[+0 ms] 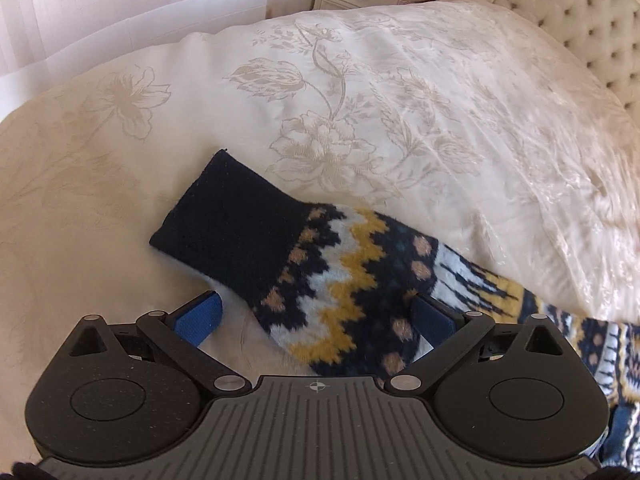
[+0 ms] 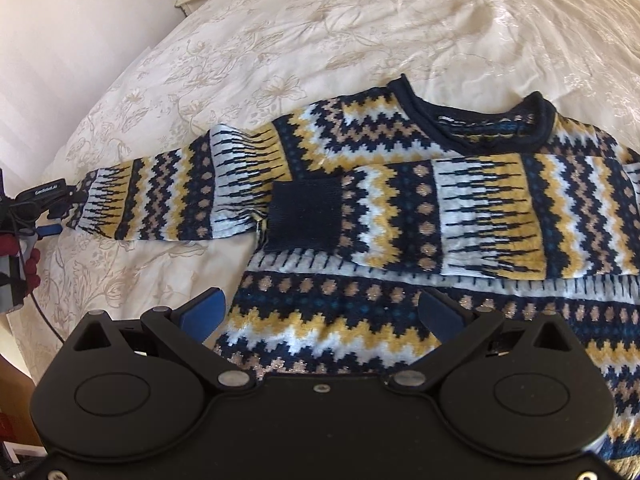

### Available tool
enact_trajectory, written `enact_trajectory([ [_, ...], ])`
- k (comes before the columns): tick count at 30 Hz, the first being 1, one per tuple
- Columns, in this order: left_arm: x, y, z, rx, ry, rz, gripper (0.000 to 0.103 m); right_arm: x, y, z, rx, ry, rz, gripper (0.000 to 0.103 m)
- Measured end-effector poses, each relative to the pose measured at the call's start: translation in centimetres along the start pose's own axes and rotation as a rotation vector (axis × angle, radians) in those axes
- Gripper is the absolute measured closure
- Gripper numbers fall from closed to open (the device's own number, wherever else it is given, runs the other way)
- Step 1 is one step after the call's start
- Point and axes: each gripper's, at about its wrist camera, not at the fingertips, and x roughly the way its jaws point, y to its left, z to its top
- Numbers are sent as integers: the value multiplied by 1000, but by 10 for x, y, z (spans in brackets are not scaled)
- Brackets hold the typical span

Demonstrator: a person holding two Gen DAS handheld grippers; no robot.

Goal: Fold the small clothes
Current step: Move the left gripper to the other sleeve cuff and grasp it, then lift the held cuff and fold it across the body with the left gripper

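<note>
Currently the sweater (image 2: 400,208) lies flat on the bedspread (image 2: 320,20), one sleeve already across the chest; left gripper (image 1: 316,312) gapes wide, empty, straddling the outstretched sleeve (image 1: 320,272), right gripper (image 2: 320,312) likewise open over the hem, so a grasp near the cuff (image 1: 228,216) seems best.

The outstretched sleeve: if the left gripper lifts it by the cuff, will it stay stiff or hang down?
The sleeve looks like soft thick knit lying limp on the bedspread, so it would probably droop. Its fuzzy surface likely grips the left gripper pads well.
</note>
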Motion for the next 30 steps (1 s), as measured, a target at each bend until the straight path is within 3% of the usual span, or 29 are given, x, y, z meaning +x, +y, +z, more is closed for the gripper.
enact_trajectory([
  [12, 8, 20, 15, -126, -63, -86, 3, 3, 1, 10, 7, 9, -31, 1],
  [13, 6, 22, 15, -137, -69, -94, 7, 4, 1, 10, 7, 12, -32, 1],
  [15, 1, 28, 14, -156, -79, -92, 24, 5, 1, 9, 3, 19, -36, 1],
  [19, 0, 42, 16, -224, -72, -122, 35, 6, 4, 8, -3, 25, -33, 1],
  [24, -1, 45, 19, -246, -79, -98, 84, 5, 8, 8, -21, 27, -19, 1],
  [26, -3, 44, 18, -260, -79, -111, 96, 5, 9, 8, -26, 25, -13, 1],
  [30, -24, 29, 18, -239, -134, -117, 98, 3, 6, 6, -35, 27, 6, 1],
])
